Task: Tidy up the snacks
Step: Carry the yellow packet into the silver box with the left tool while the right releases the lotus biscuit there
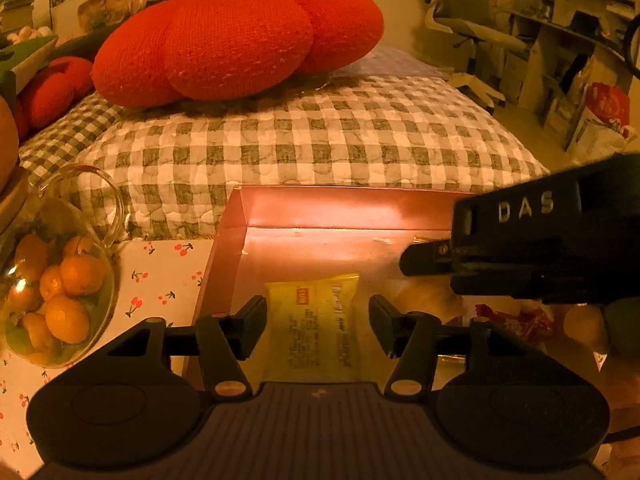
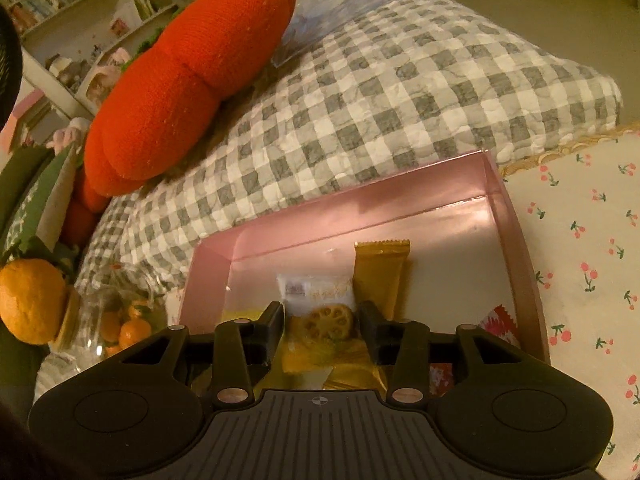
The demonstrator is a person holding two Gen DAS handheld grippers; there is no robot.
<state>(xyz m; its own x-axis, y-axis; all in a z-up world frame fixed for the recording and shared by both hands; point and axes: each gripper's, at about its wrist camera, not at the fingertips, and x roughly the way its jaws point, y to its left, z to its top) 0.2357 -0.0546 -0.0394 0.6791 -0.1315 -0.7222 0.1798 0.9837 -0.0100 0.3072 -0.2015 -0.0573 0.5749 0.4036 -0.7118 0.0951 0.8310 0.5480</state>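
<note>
Pink box (image 2: 516, 240) on bench holds snacks. Left gripper (image 1: 318, 326): jaws spread astride yellow packet (image 1: 316, 332). Right gripper (image 2: 322, 322): jaws spread astride lotus-root packet (image 2: 320, 312). Risk: slick wrappers slipping, grippers colliding.

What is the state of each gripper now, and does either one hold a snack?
Left gripper: open, over the yellow packet, pads not touching it.
Right gripper: open, over the lotus-root snack packet, not gripping it.
</note>
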